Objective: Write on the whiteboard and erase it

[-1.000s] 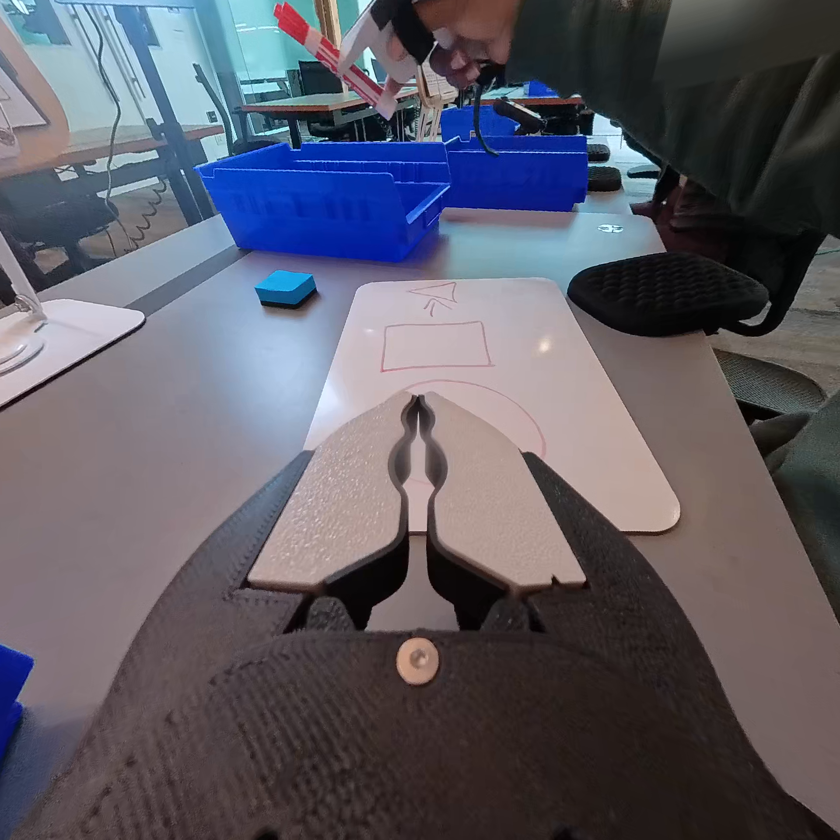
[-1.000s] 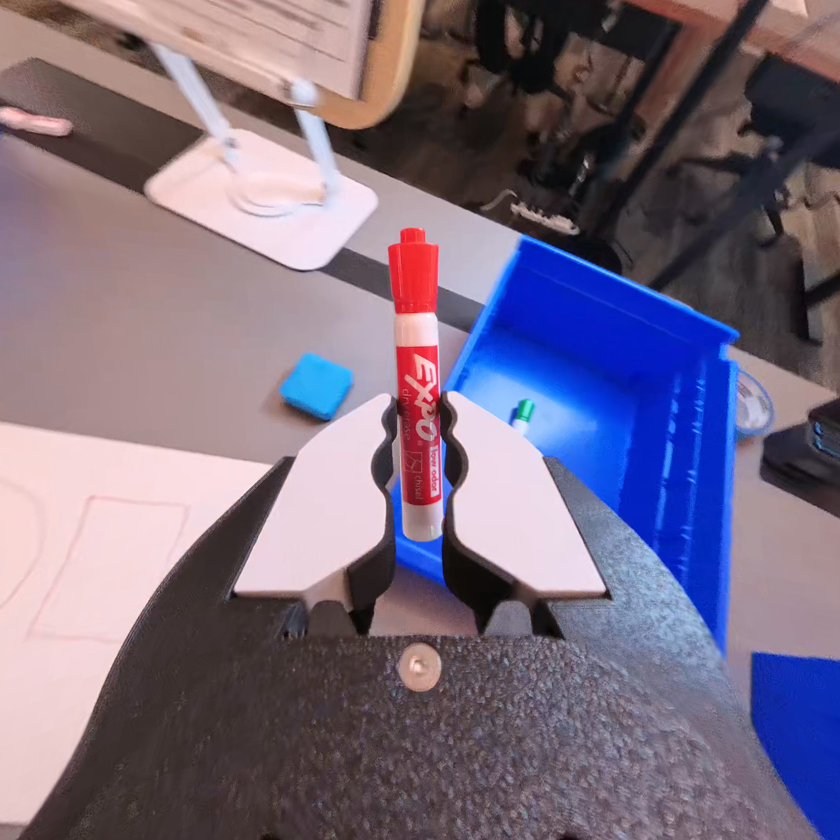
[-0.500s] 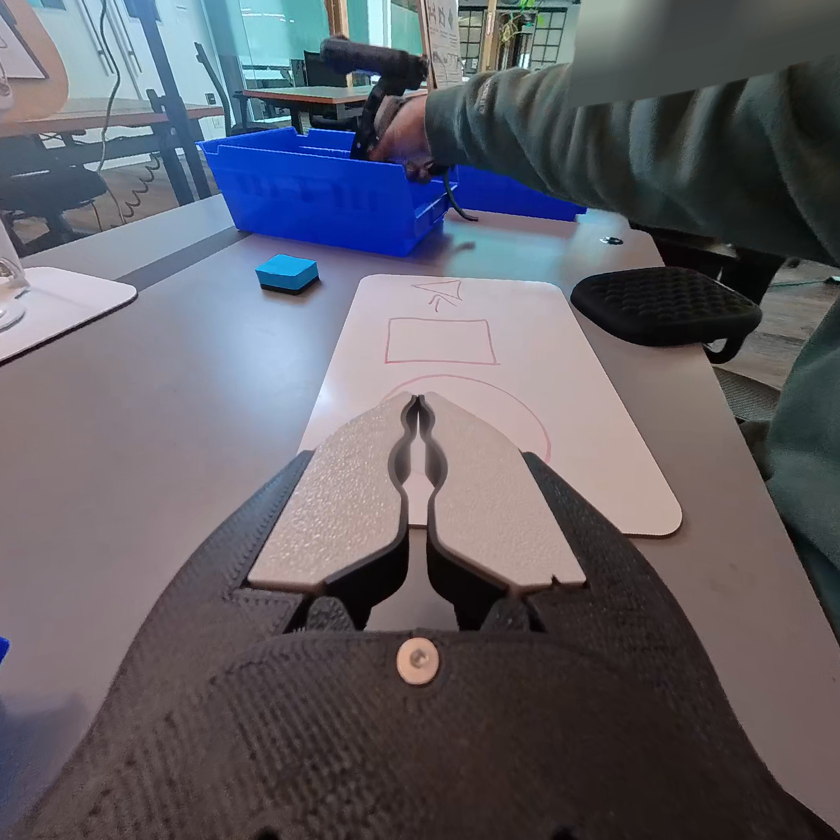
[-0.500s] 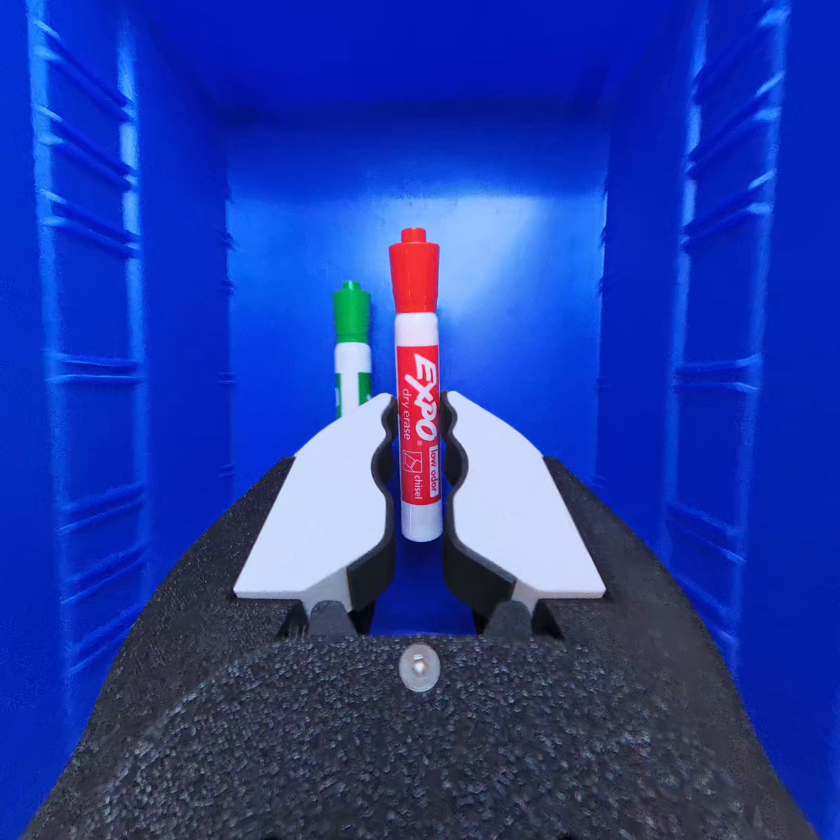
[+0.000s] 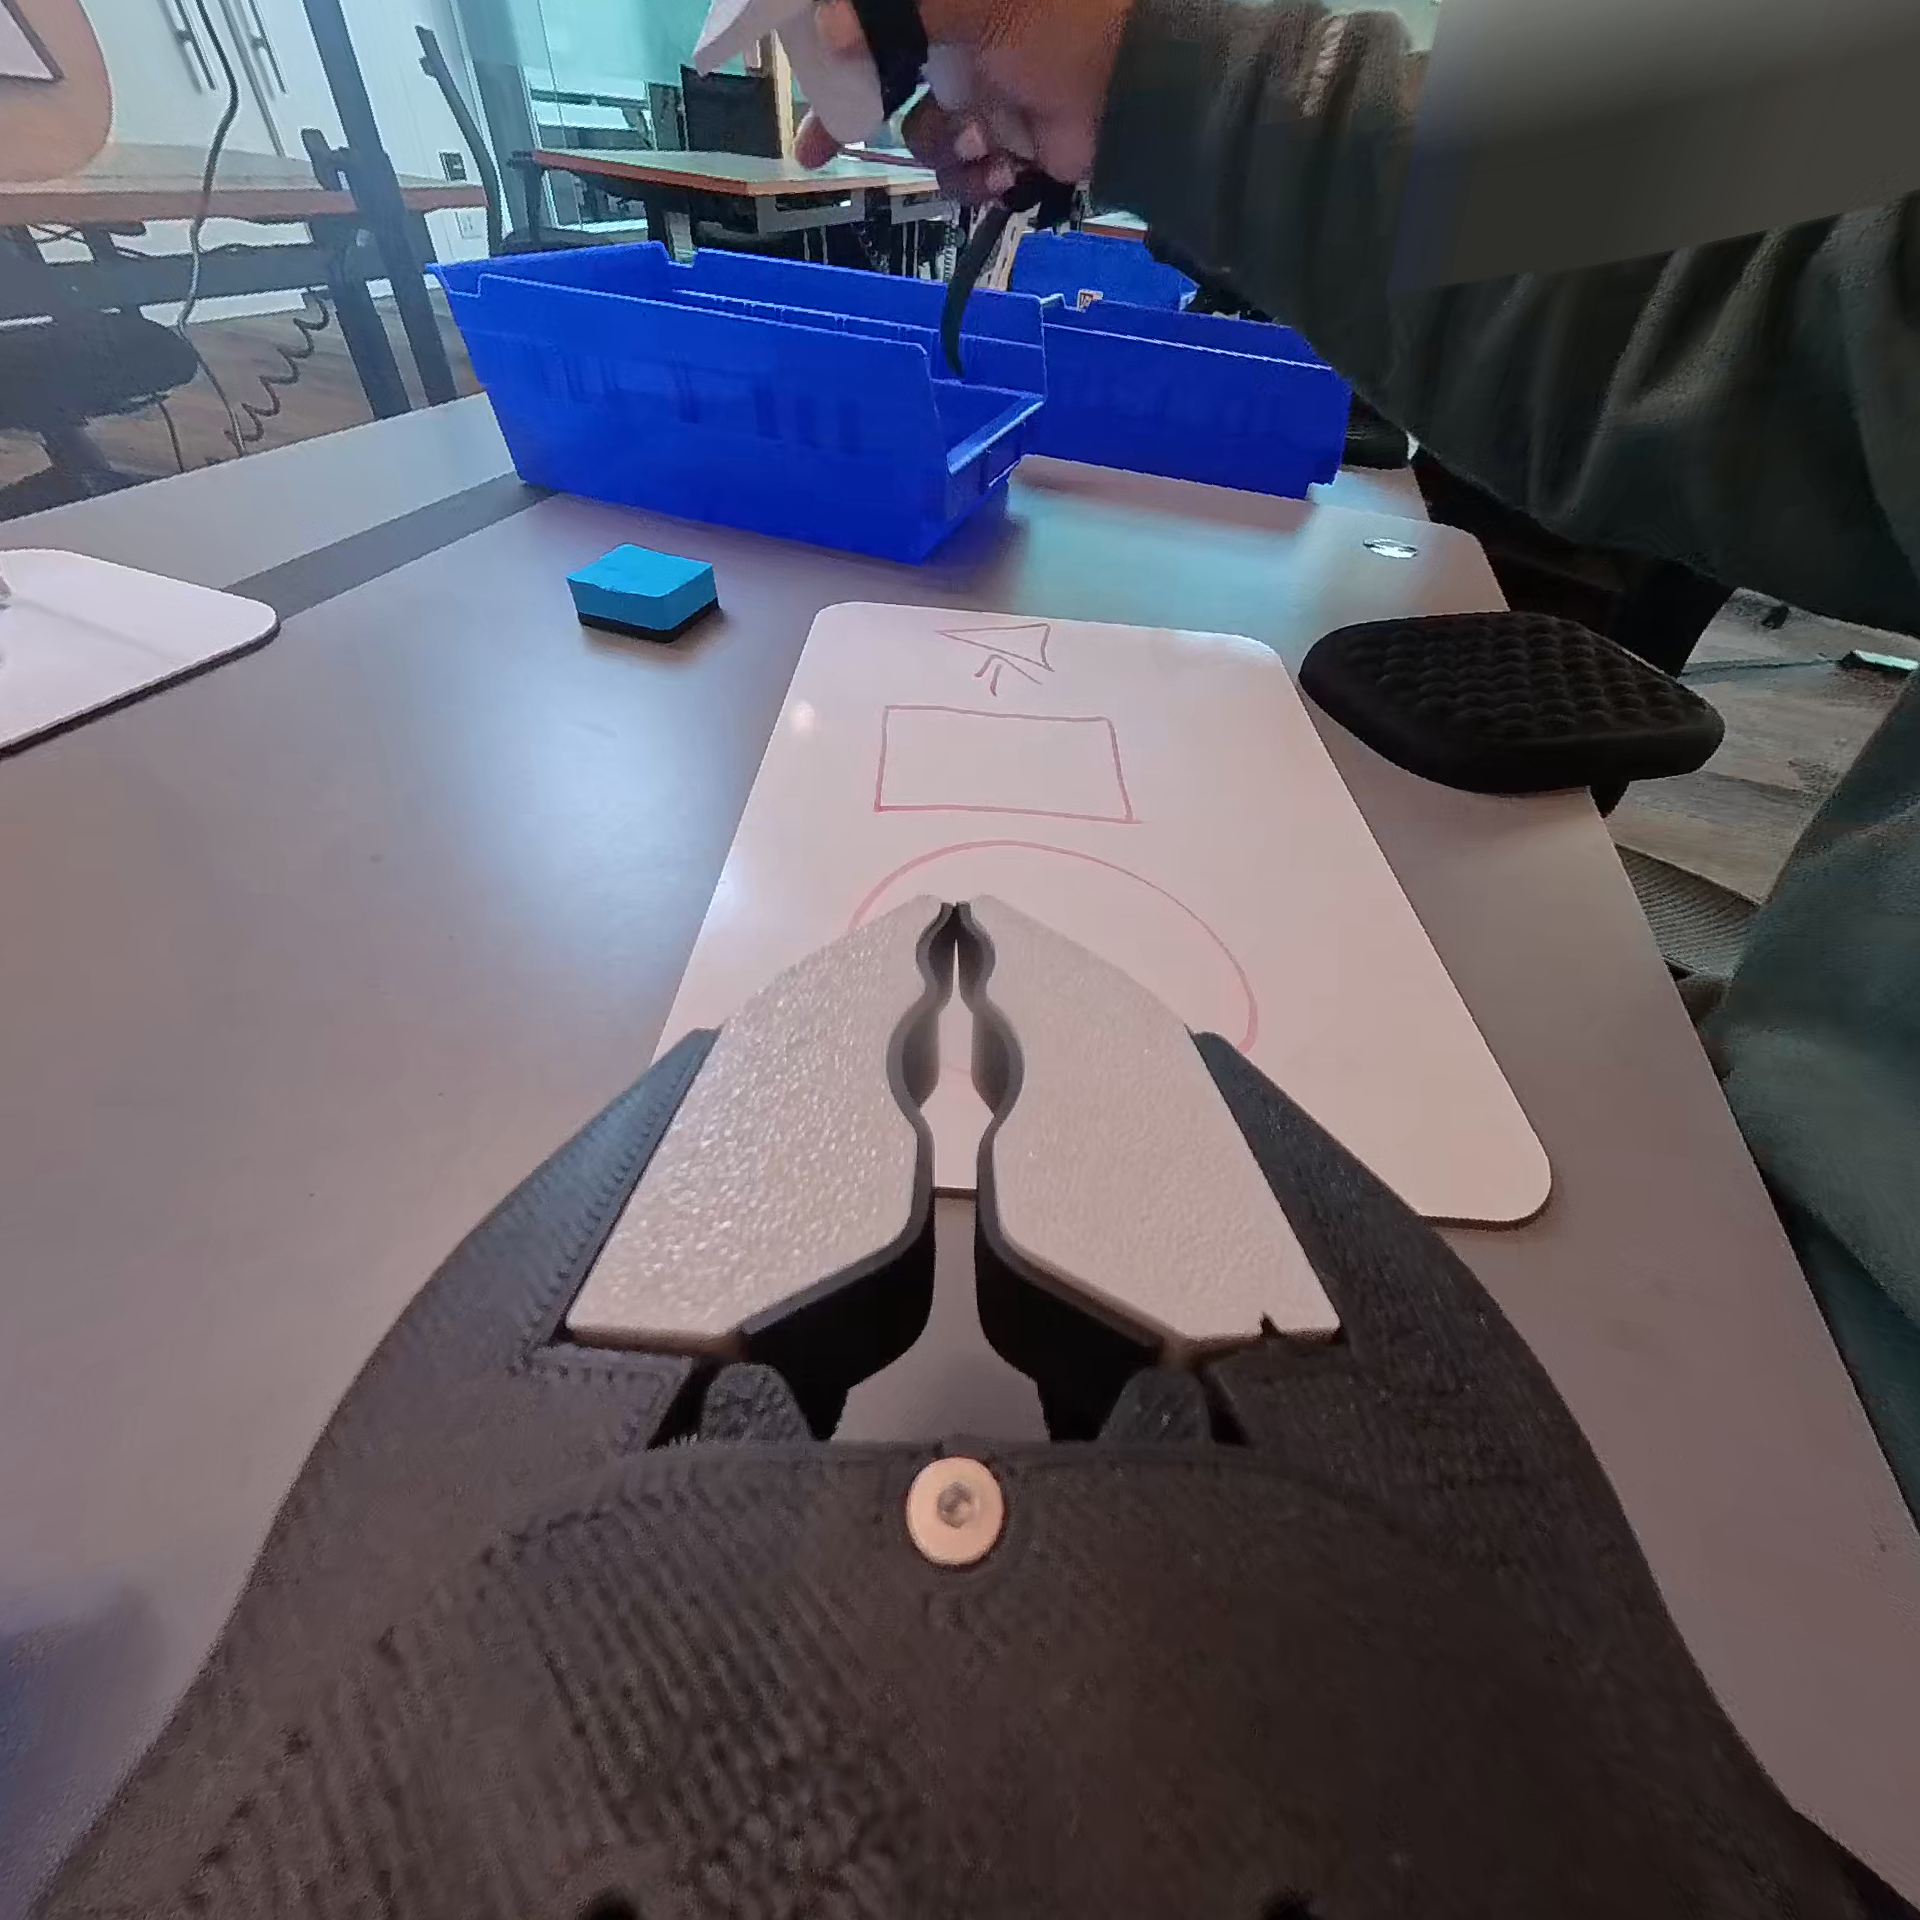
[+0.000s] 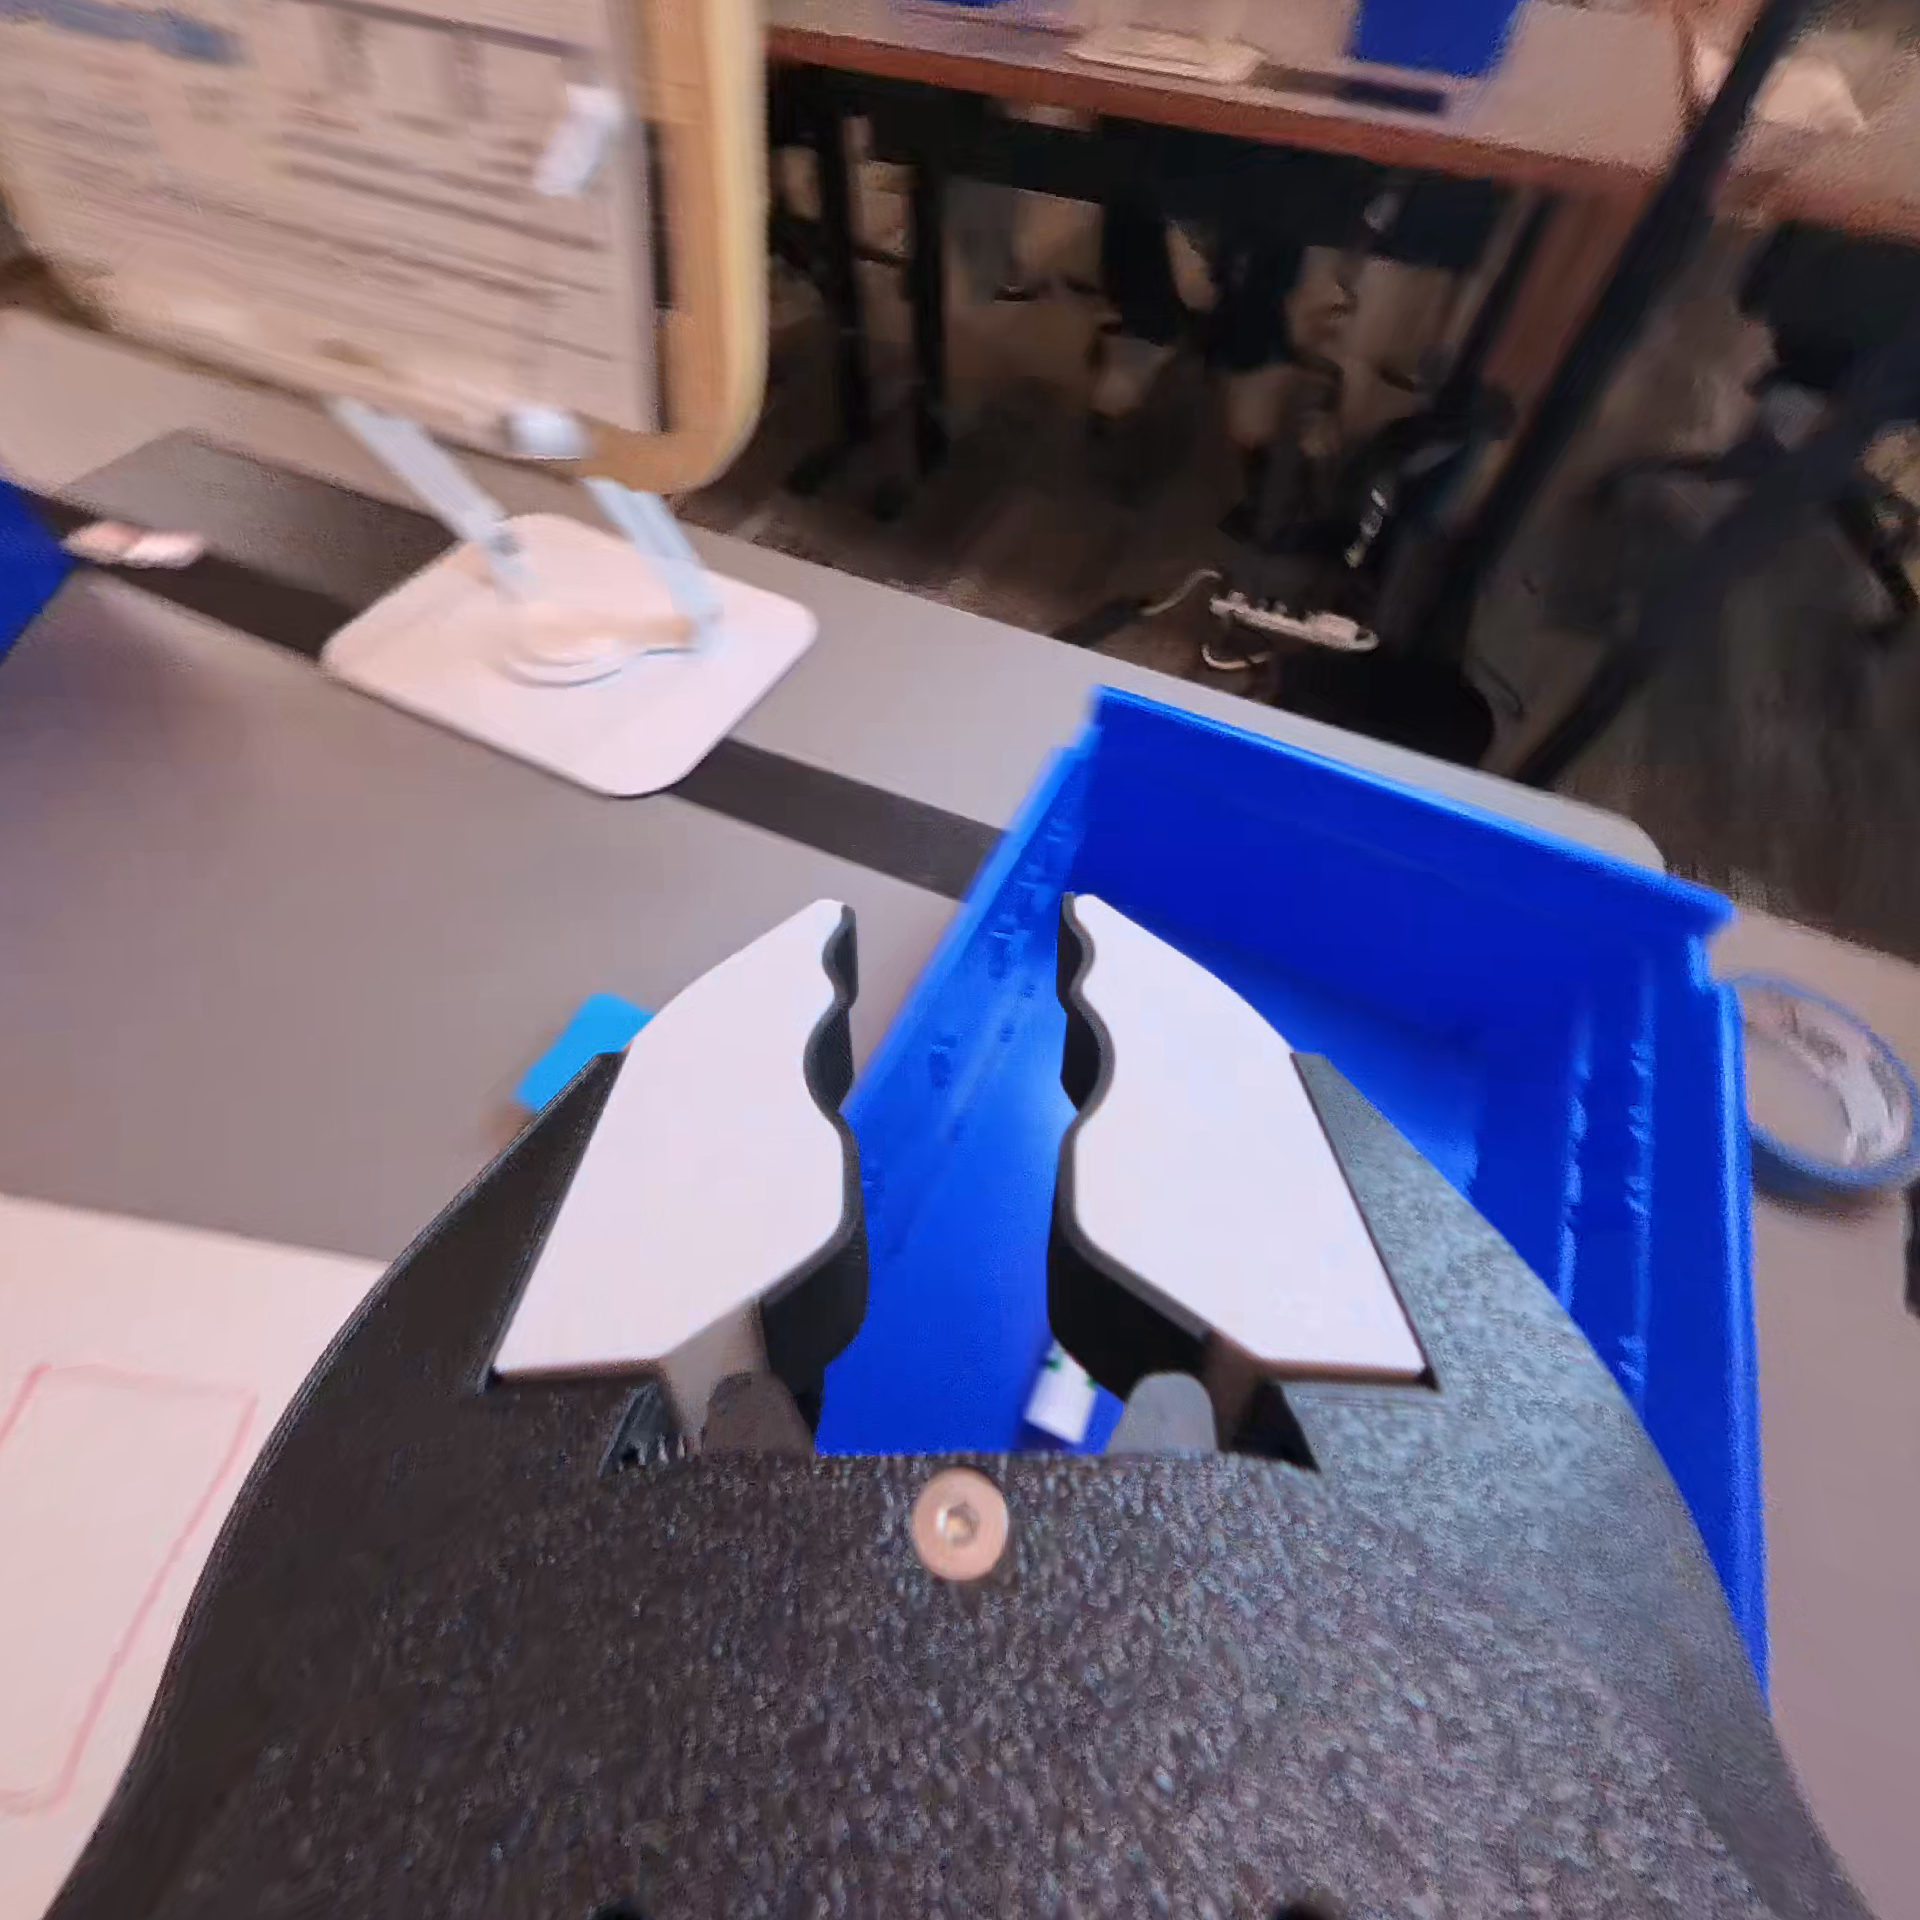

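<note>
Right wrist view: right gripper [image 6: 956, 914] gapes empty above the blue plastic bin [image 6: 1351, 914]; left gripper [image 5: 956, 914], fingers pressed together, idles over the white whiteboard [image 5: 1299, 935], likely awaiting erasing.

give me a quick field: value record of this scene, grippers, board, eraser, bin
left gripper: shut, empty, above the near end of the whiteboard
right gripper: open, empty, above the blue bin
whiteboard: flat on the grey table, red triangle, rectangle and circle drawn on it
eraser: blue block on the table, left of the whiteboard, untouched
blue bin: a bit of a marker shows inside
erasing: not yet begun
</note>
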